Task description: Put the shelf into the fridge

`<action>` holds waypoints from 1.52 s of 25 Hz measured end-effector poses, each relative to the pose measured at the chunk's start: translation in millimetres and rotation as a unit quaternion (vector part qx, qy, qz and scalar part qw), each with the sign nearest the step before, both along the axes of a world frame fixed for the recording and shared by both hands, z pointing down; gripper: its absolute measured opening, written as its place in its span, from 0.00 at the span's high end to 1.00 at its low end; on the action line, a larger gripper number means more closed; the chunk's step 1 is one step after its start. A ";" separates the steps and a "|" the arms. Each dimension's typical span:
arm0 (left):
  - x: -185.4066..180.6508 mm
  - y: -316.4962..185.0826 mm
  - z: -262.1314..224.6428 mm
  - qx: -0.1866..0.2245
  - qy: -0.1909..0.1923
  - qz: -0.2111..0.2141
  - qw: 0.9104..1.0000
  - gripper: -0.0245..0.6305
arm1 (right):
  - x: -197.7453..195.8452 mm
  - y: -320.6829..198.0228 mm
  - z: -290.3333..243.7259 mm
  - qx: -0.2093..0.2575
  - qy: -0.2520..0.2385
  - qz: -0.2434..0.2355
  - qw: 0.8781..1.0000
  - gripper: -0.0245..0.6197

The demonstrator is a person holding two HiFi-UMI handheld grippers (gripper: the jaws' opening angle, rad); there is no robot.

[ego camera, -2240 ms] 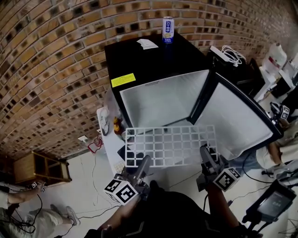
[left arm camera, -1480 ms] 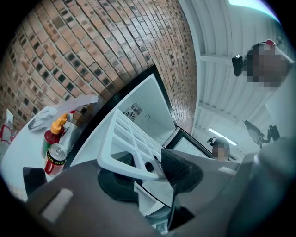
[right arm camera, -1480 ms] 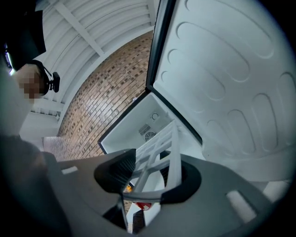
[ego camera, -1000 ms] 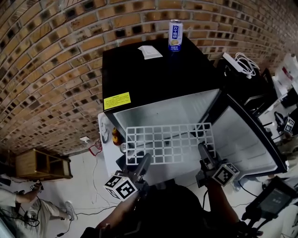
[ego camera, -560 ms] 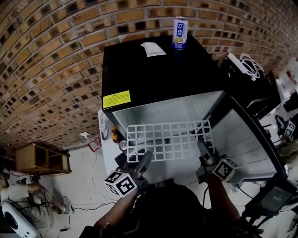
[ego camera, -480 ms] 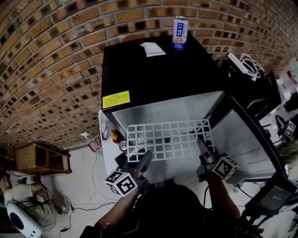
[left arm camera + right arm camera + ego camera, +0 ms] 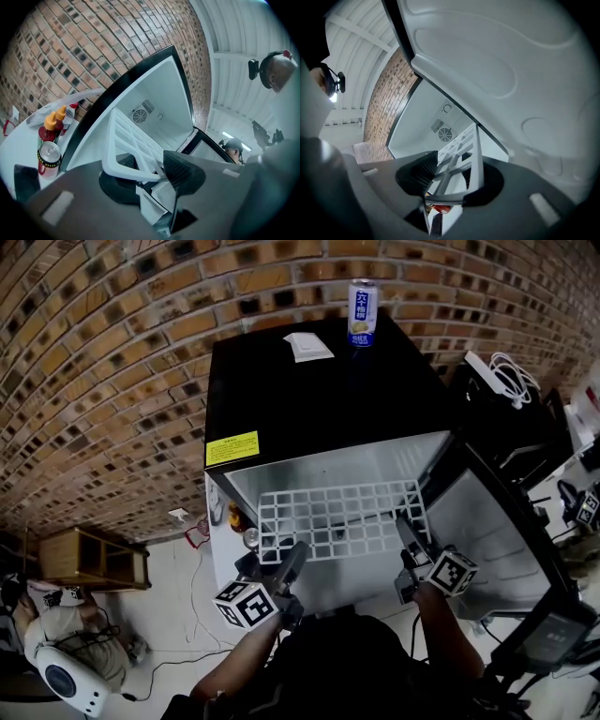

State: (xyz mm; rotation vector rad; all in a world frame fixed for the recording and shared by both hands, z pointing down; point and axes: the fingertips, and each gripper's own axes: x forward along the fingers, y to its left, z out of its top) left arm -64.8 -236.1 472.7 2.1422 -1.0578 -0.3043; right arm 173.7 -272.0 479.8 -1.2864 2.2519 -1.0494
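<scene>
The white grid shelf (image 7: pixel 342 519) lies level in front of the black fridge (image 7: pixel 319 395), its far edge at the open white compartment (image 7: pixel 337 465). My left gripper (image 7: pixel 292 561) is shut on the shelf's near left edge, my right gripper (image 7: pixel 405 532) on its near right corner. In the left gripper view the shelf (image 7: pixel 133 140) runs from the left gripper (image 7: pixel 150 171) toward the fridge's back wall (image 7: pixel 154 108). In the right gripper view the shelf (image 7: pixel 464 150) sits edge-on in the right gripper (image 7: pixel 450 180), under the open door (image 7: pixel 497 70).
The fridge door (image 7: pixel 497 521) stands open at the right. A drink can (image 7: pixel 362 313) and a paper (image 7: pixel 308 346) rest on the fridge top. Left of the fridge, a white table (image 7: pixel 21 140) carries sauce bottles (image 7: pixel 54 124) and a can (image 7: pixel 49 158). A person (image 7: pixel 56 652) lies at lower left.
Both grippers have carried the shelf forward and a little down toward the fridge opening; its far edge now reaches the compartment's front. Both grips are unchanged.
</scene>
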 end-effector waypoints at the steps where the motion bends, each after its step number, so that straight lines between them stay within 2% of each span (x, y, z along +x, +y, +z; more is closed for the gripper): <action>1: 0.1 -0.1 0.3 -0.001 0.000 -0.002 1.000 0.74 | 0.3 -1.0 1.5 0.000 -0.003 -0.002 1.000 0.70; 7: 0.7 -1.5 1.3 -0.003 0.002 -0.011 1.000 0.75 | 2.6 -2.4 2.6 -0.003 -0.014 0.002 1.000 0.71; 13: 0.7 -0.9 -1.1 -0.003 0.006 -0.022 1.000 0.75 | 2.1 -3.5 0.6 -0.011 -0.008 -0.001 1.000 0.71; 18: 2.1 5.8 8.6 -0.023 0.027 -0.027 0.999 0.76 | 6.4 -3.8 3.0 -0.008 0.006 -0.008 1.000 0.72; 22: 0.9 4.2 10.3 -0.023 0.028 -0.030 0.999 0.77 | 3.5 -4.2 1.5 -0.011 -0.007 -0.001 1.000 0.73; 30: 1.3 4.2 9.0 -0.025 0.036 -0.037 0.998 0.77 | 6.6 -4.7 -3.1 -0.011 0.009 -0.006 1.000 0.73; 33: 1.6 4.1 15.1 -0.034 0.046 -0.037 0.998 0.77 | 3.6 -5.2 -1.6 -0.019 0.003 -0.007 1.000 0.73; 38: 0.5 1.3 13.8 -0.025 0.047 -0.038 0.998 0.77 | 2.8 -10.3 -2.0 -0.014 -0.009 -0.002 1.000 0.73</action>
